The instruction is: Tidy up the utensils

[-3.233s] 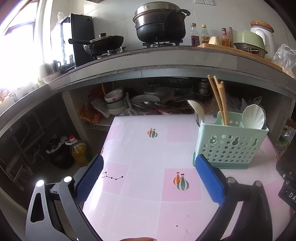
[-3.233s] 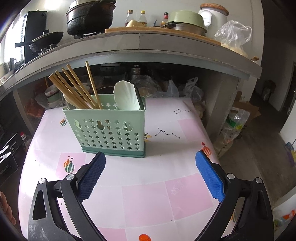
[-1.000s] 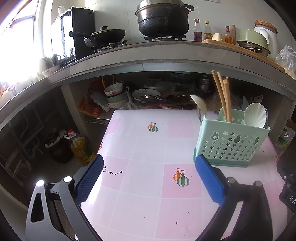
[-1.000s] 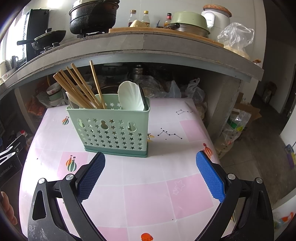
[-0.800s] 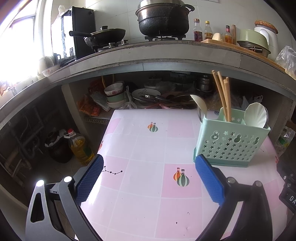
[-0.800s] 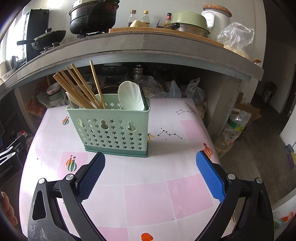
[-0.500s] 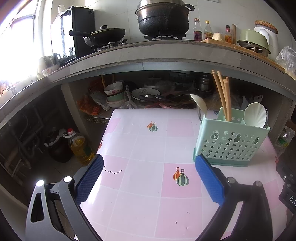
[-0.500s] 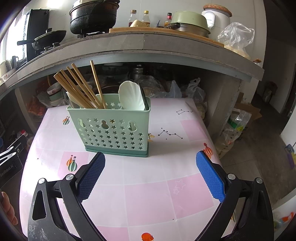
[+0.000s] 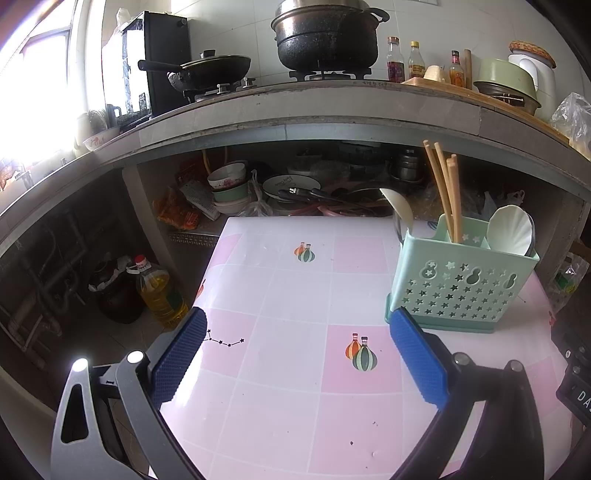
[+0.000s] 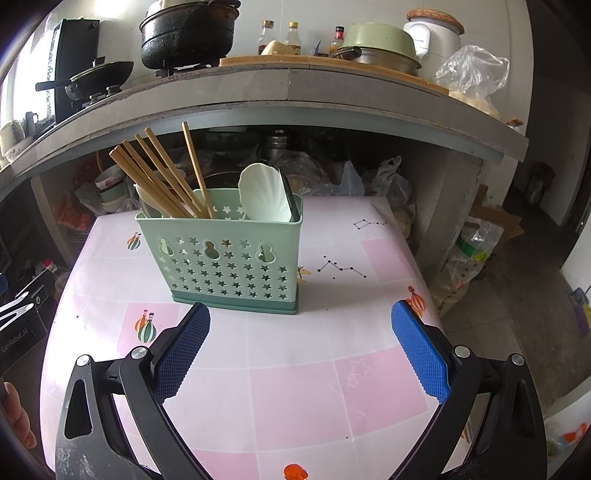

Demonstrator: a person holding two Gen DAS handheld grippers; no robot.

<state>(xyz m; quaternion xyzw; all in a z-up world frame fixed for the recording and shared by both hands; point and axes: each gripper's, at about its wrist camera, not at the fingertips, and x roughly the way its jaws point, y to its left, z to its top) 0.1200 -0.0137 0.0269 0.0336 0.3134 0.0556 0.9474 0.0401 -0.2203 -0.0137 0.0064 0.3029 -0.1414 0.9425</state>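
Note:
A mint-green utensil holder with star cutouts stands on the pink-and-white table. Wooden chopsticks lean in its left compartment and a white shell-shaped spoon stands in its right one. From the left wrist view the same holder sits at the right, with chopsticks, a white spoon and another spoon behind it. My left gripper is open over bare table, left of the holder. My right gripper is open just in front of the holder, holding nothing.
A concrete counter overhangs the table's far side, carrying a black pot, a wok and bottles. Bowls and plates crowd the shelf beneath. An oil bottle stands on the floor at the left. The table edge drops off at the right.
Over three seconds both grippers drew back slightly from the holder. In the last second nothing has visibly moved.

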